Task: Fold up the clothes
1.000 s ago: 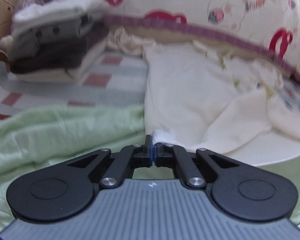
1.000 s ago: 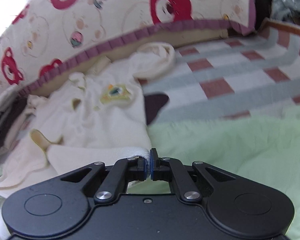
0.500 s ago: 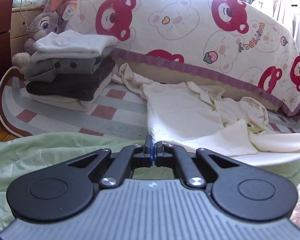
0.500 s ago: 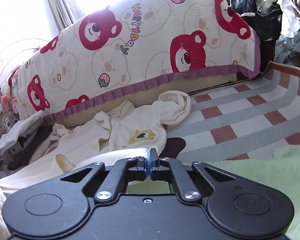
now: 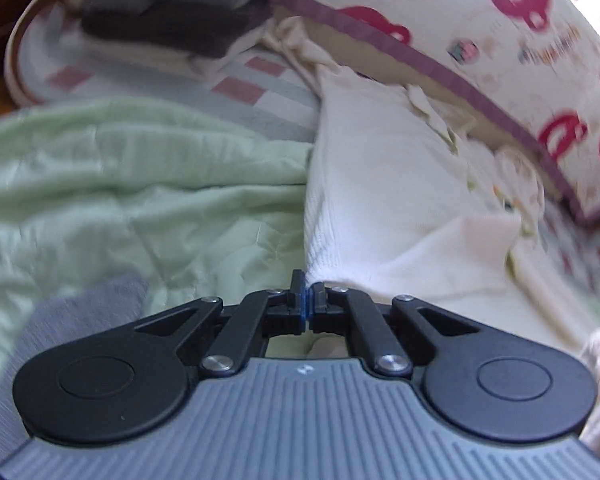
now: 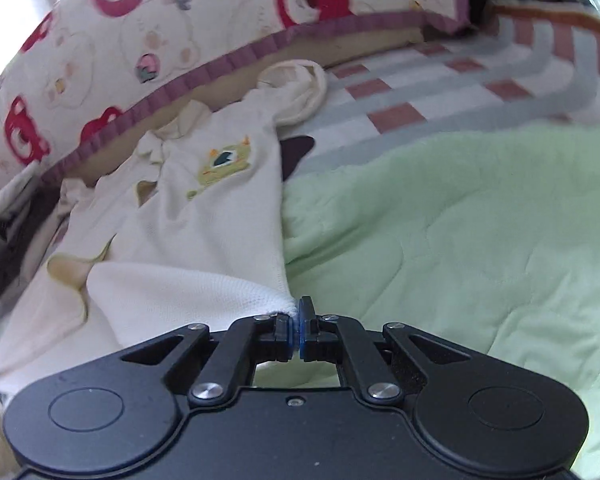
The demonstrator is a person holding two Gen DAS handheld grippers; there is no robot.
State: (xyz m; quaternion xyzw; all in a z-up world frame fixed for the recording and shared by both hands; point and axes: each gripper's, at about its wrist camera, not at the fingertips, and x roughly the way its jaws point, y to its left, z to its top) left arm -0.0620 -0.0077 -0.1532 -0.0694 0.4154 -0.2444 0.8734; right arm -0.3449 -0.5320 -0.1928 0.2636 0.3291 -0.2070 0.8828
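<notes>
A cream knit top [image 5: 380, 184] lies stretched over the bed, its far end against the bear-print pillow. My left gripper [image 5: 307, 294] is shut on the hem's left corner. In the right wrist view the same cream top [image 6: 204, 248] shows a small green and yellow patch [image 6: 220, 164] on its chest, and one sleeve [image 6: 300, 88] curls at the far end. My right gripper [image 6: 298, 320] is shut on the hem's right corner. The hem spans taut between the two grippers, low over the green quilt.
A light green quilt [image 5: 140, 200] covers the near bed, also the green quilt [image 6: 460, 220]. A stack of folded clothes [image 5: 172, 12] sits at the far left on the checked sheet [image 6: 440, 92]. The bear-print pillow [image 5: 500, 40] runs along the back. A grey cloth [image 5: 72, 320] lies near the left gripper.
Both grippers have dropped and tilted down toward the bed from a raised position, keeping hold of the hem. The top now lies flatter along the quilt, and the views are blurred by motion.
</notes>
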